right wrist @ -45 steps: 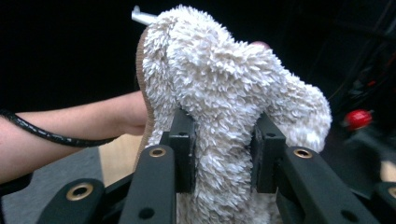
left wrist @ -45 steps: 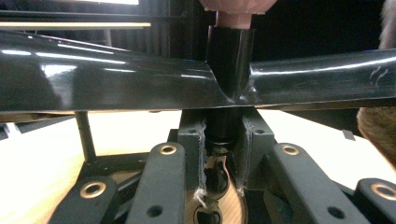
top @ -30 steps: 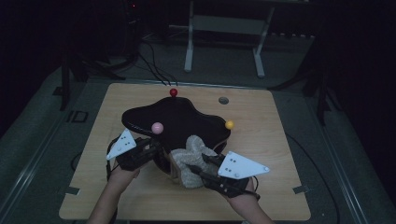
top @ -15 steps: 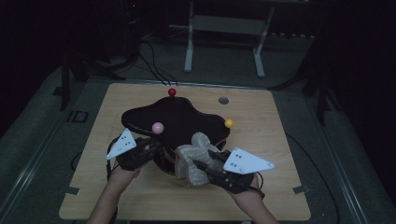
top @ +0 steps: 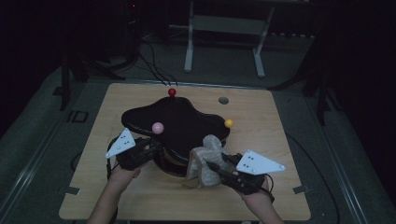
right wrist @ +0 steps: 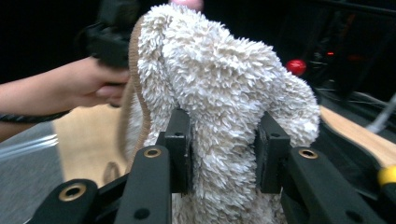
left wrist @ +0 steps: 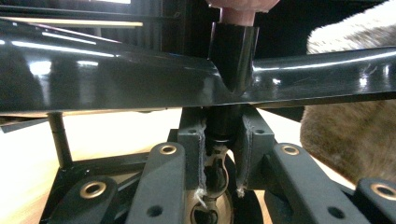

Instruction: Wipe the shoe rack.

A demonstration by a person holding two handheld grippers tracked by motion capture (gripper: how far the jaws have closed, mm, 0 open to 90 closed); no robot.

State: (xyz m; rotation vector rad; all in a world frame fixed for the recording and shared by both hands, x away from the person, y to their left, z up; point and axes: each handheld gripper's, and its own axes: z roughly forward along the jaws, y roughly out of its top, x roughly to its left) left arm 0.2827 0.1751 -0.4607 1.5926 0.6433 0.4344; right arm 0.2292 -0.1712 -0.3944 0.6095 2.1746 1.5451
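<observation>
A glossy black, cloud-shaped stand [top: 182,121] sits mid-table, carrying short posts topped by a red ball [top: 172,92], a pink ball [top: 158,127] and a yellow ball [top: 229,123]. My left gripper [top: 156,147] is at its front left edge. In the left gripper view, that left gripper [left wrist: 223,135] is shut on the black post [left wrist: 232,60] below the pink ball. My right gripper [top: 212,168] is shut on a fluffy beige cloth [top: 203,156] at the stand's front right. The right gripper [right wrist: 224,149] squeezes the cloth [right wrist: 219,93] between both pads.
The wooden table [top: 280,140] has a small grey disc [top: 223,100] set into it at the back right. A metal frame [top: 224,42] stands on the dark floor behind. A hand [right wrist: 88,86] holding the other gripper appears beyond the cloth.
My right gripper has shifted a little to the right and down with the fluffy cloth still in it. The left gripper has stayed on the post.
</observation>
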